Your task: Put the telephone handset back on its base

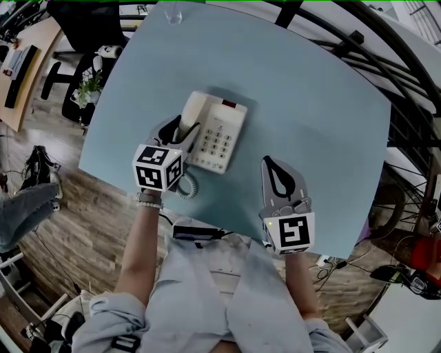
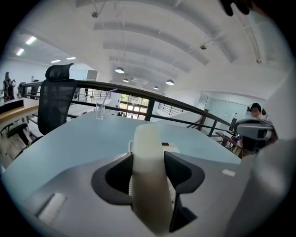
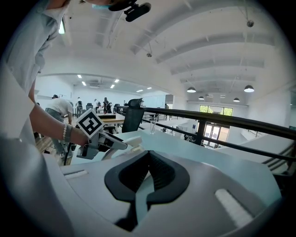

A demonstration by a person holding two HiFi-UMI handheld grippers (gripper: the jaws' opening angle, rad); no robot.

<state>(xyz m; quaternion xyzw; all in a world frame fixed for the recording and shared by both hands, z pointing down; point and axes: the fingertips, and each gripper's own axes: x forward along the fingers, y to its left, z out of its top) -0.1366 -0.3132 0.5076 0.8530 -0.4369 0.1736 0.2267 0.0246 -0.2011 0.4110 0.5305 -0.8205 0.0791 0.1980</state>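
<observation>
A cream telephone base [image 1: 219,136] with a keypad sits mid-table on the pale blue table [image 1: 296,89]. The cream handset [image 1: 194,110] lies along the base's left side. My left gripper [image 1: 182,131] is shut on its near end. I cannot tell whether it rests in the cradle. In the left gripper view the handset [image 2: 148,180] fills the gap between the jaws, with the base [image 2: 170,147] just behind. A coiled cord [image 1: 187,186] hangs near the table's front edge. My right gripper [image 1: 270,163] lies to the right of the base, shut and empty, its tips [image 3: 149,152] closed together.
A clear glass [image 1: 173,12] stands at the table's far edge. A black railing [image 1: 386,62] curves round the right side. A small plant [image 1: 88,88] and a black office chair [image 2: 55,99] are off the table's left. The person's legs are close to the near edge.
</observation>
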